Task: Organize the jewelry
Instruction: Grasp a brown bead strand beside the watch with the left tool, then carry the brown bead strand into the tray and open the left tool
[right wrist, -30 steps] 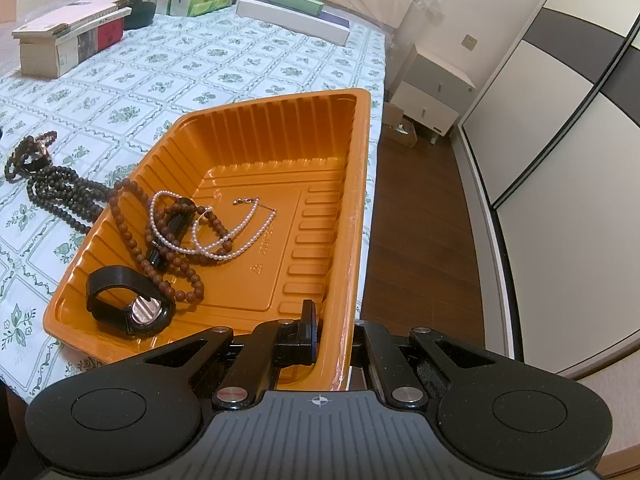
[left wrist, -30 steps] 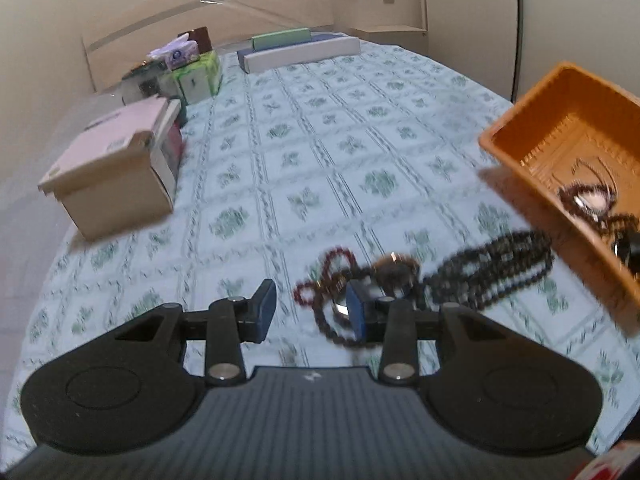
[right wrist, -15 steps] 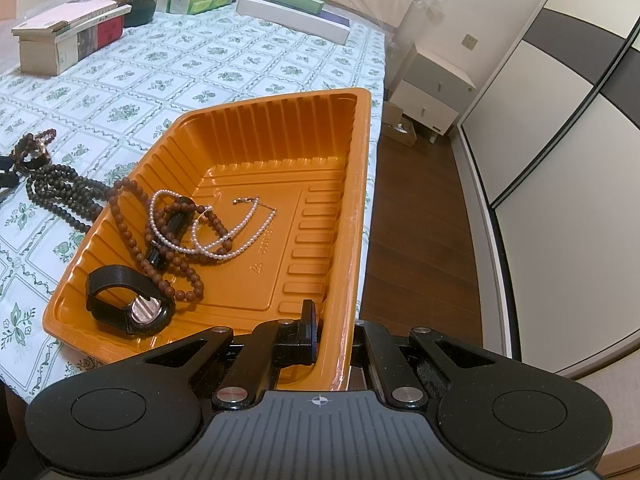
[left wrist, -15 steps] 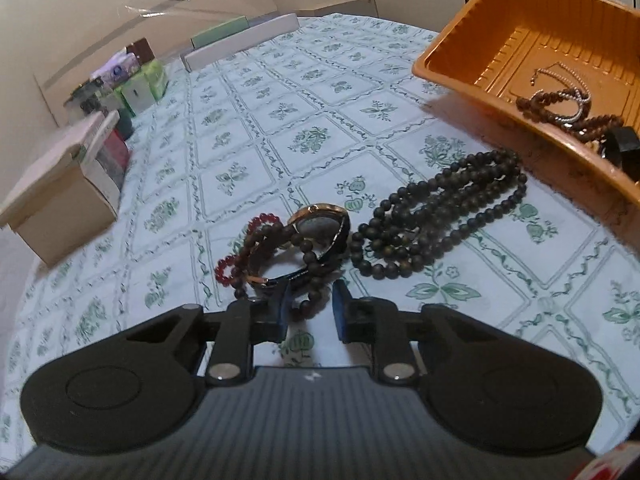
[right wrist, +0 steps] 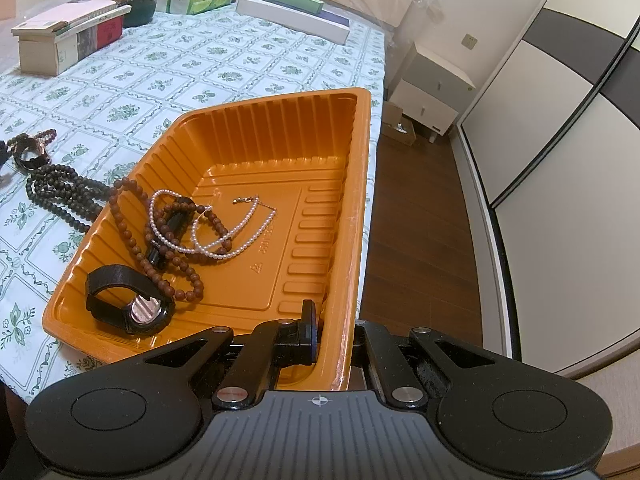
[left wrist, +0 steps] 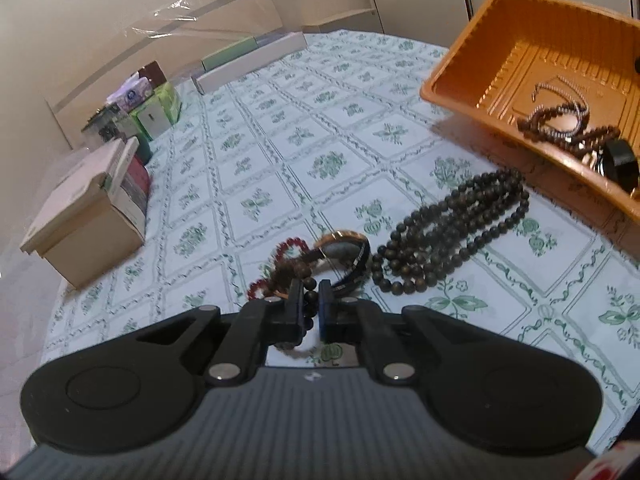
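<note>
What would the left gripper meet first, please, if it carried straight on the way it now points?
The left gripper, its jaws closing with a dark brown bead bracelet between them, would next meet the gold-rimmed wristwatch tangled just ahead, probably; depth is hard to judge.

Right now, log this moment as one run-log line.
left gripper: closing on bead bracelet in tangle with watch | right gripper: shut on orange tray wall | dark bead necklace: on tablecloth
</note>
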